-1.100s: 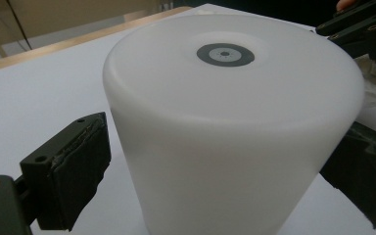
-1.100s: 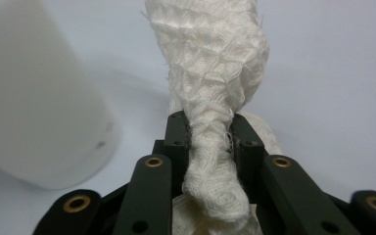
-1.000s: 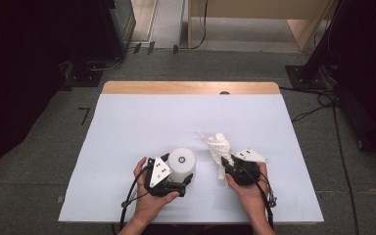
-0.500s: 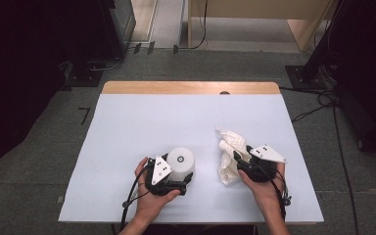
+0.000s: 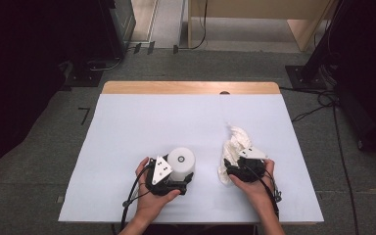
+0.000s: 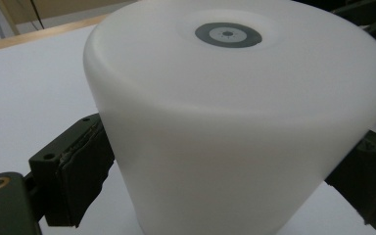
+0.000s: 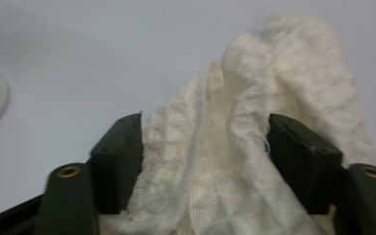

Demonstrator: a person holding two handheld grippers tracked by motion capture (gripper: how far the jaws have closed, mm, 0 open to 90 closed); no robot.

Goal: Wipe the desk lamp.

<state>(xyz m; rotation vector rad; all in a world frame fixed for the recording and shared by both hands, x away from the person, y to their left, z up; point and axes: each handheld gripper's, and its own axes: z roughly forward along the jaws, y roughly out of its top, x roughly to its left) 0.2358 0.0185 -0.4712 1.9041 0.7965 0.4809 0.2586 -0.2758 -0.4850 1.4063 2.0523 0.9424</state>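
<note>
Cloth, soft and limp at 3 o'clock, sits between right tongs just opening; left tongs clamp the stiff cup.

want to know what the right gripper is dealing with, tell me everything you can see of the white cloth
The white cloth is an off-white woven rag with a waffle-like texture and frayed threads, crumpled into a long bunch. It lies on the pale table cover, right of the white cup and apart from it. Its near end sits between the jaws of the right gripper, which have just been opening; the cloth fills the gap and brushes both pads.
</note>
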